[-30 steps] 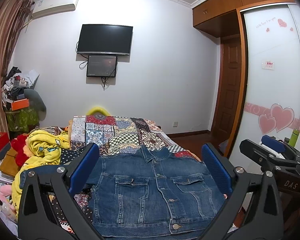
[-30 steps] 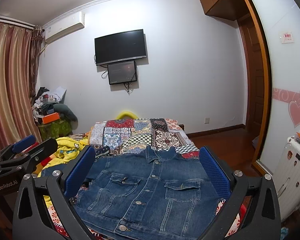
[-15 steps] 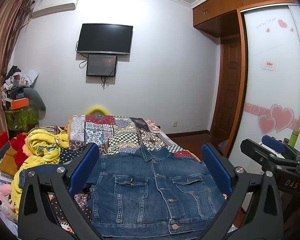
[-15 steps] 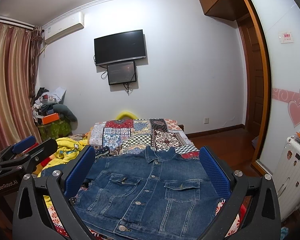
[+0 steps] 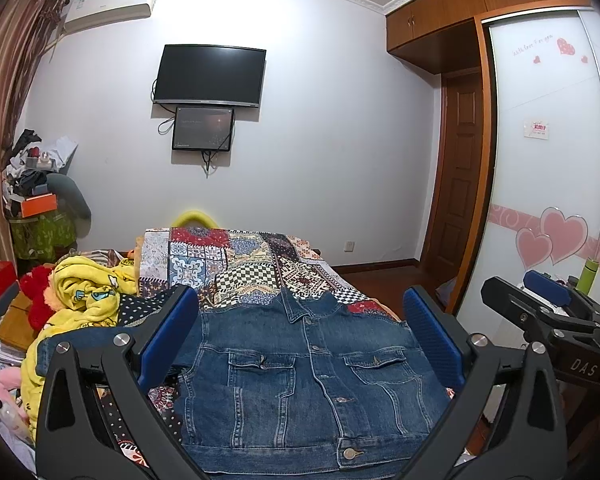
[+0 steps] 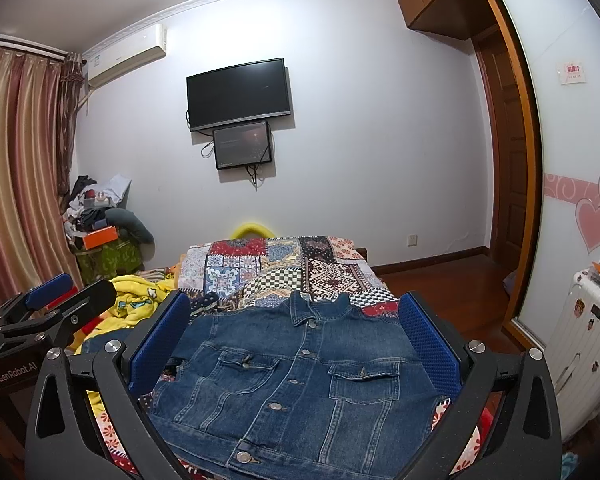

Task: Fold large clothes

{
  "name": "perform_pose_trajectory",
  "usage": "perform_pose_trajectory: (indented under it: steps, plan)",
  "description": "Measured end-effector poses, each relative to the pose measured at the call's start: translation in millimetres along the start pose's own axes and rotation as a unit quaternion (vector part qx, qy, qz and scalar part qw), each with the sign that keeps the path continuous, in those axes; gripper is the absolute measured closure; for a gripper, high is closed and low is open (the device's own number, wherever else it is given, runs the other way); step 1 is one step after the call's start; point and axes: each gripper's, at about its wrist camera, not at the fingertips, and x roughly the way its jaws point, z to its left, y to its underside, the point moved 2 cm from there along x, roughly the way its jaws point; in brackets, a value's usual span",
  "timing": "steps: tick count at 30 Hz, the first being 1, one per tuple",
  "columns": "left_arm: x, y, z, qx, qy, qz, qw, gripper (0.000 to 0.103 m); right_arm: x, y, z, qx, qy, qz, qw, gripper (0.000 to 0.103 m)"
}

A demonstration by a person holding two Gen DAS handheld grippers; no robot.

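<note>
A blue denim jacket [image 5: 308,384] lies flat, front up and buttoned, on a patchwork bedspread [image 5: 256,268]; it also shows in the right wrist view [image 6: 296,380]. My left gripper [image 5: 300,344] is open and empty, held above the jacket's near part. My right gripper [image 6: 294,344] is open and empty too, over the same jacket. The left gripper shows at the left edge of the right wrist view [image 6: 52,312]; the right gripper shows at the right edge of the left wrist view [image 5: 548,308]. The jacket's left sleeve is partly hidden behind a finger.
A yellow blanket [image 5: 88,292] and red plush lie piled left of the bed. A cluttered stand [image 5: 36,216] is by the curtain. A TV [image 5: 210,76] hangs on the far wall. A sliding wardrobe door [image 5: 548,168] and white suitcase [image 6: 584,340] stand at right.
</note>
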Motion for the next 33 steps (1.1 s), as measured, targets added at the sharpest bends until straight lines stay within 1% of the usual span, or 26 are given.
perform_pose_trajectory:
  steps: [18,24,28,33]
  plan:
    - [5,3,9,-0.005,0.000,0.006,1.0000,0.000,3,1,-2,0.000,-0.002,0.006,1.000,0.000]
    - [15,5,18,-0.012,-0.004,0.016,0.9998,0.000,17,3,3,-0.001,-0.001,0.017,1.000,0.000]
    - [26,7,30,-0.019,-0.013,0.023,0.9995,0.000,30,4,8,-0.003,-0.002,0.030,1.000,0.000]
    - [46,10,57,-0.027,-0.040,0.034,0.9982,0.000,55,7,15,-0.015,-0.003,0.051,0.999,0.000]
